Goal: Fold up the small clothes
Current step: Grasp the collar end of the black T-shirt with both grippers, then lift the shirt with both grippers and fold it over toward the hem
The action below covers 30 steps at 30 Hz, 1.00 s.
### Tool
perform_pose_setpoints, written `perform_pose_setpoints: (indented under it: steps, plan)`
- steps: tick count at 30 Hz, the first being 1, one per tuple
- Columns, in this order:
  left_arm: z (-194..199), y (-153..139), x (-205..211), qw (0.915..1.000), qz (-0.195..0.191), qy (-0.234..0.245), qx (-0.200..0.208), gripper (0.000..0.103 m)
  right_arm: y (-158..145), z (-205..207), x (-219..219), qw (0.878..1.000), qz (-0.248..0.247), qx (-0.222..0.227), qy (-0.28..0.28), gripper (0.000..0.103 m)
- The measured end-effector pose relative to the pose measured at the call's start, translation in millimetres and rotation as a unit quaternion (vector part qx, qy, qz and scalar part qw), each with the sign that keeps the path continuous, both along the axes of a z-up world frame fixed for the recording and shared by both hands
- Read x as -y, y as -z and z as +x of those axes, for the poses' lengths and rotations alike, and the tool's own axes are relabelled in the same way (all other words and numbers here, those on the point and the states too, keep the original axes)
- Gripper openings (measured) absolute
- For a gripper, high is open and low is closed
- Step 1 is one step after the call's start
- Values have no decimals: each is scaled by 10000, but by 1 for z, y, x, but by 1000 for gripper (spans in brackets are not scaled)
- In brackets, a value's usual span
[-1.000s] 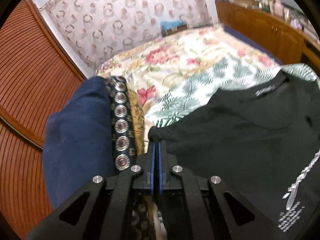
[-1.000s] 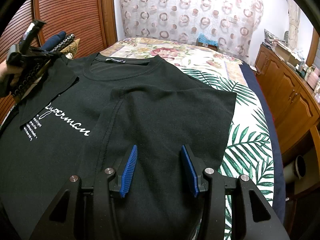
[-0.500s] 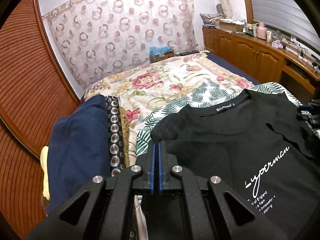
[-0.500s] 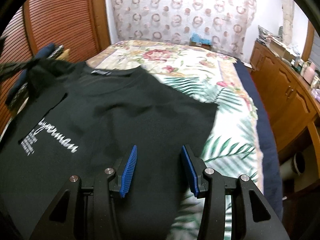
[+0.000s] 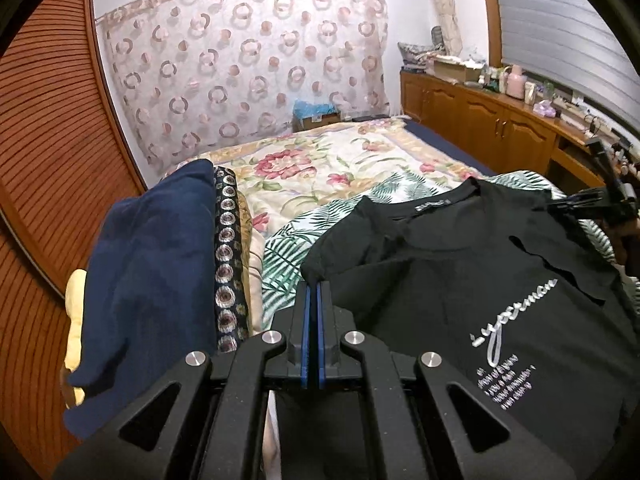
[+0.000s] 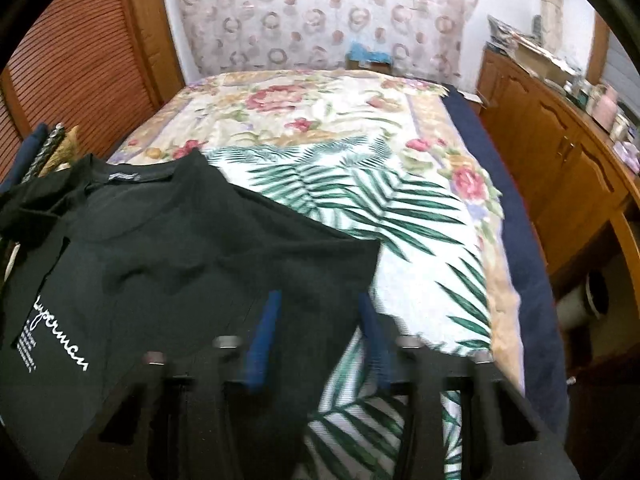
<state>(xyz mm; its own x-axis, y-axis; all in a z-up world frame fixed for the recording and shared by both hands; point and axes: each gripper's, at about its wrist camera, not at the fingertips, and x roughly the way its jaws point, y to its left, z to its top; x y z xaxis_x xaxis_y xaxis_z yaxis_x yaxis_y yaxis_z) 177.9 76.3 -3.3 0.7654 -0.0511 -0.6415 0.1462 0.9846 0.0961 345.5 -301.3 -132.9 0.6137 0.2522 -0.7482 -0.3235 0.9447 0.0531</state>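
Observation:
A black T-shirt (image 5: 460, 280) with white "Superman" print lies on the bed; it also shows in the right wrist view (image 6: 192, 256). My left gripper (image 5: 313, 292) is shut on the shirt's left sleeve edge and holds it folded over the chest. My right gripper (image 6: 320, 304) is open and empty, over the shirt's right edge; this view is blurred. The right gripper also shows at the far right of the left wrist view (image 5: 596, 200).
A stack of folded clothes, navy on top (image 5: 152, 264), lies left of the shirt by the wooden wall. The floral bedspread (image 6: 320, 120) and a palm-leaf sheet (image 6: 400, 220) stretch beyond. Wooden cabinets (image 6: 560, 168) stand to the right.
My left gripper has carried the sleeve inward over the shirt and risen. My right gripper has moved right and back, from over the shirt to its right edge.

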Motion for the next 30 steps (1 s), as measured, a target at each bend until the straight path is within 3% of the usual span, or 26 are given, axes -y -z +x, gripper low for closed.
perform_pose_setpoints:
  steps: [10,15,25,30]
  plan:
    - [-87,-36,-10,9963,-469,107,705,3,-66,-105,-5,9891,419,1187,-762,6]
    - [-131,-35,-19,9950,-590,64,797,3,-79,-176,16,9807,518,1537,-1087,6]
    - [-184,-18,-47,9948,-746,-288,629,3,-62,-275,70,9843,639,1189,-1141,6]
    - [-204,-4,-51,9953,-773,-439,392,3,-60,-297,84,9880,670,807,-1131,6]
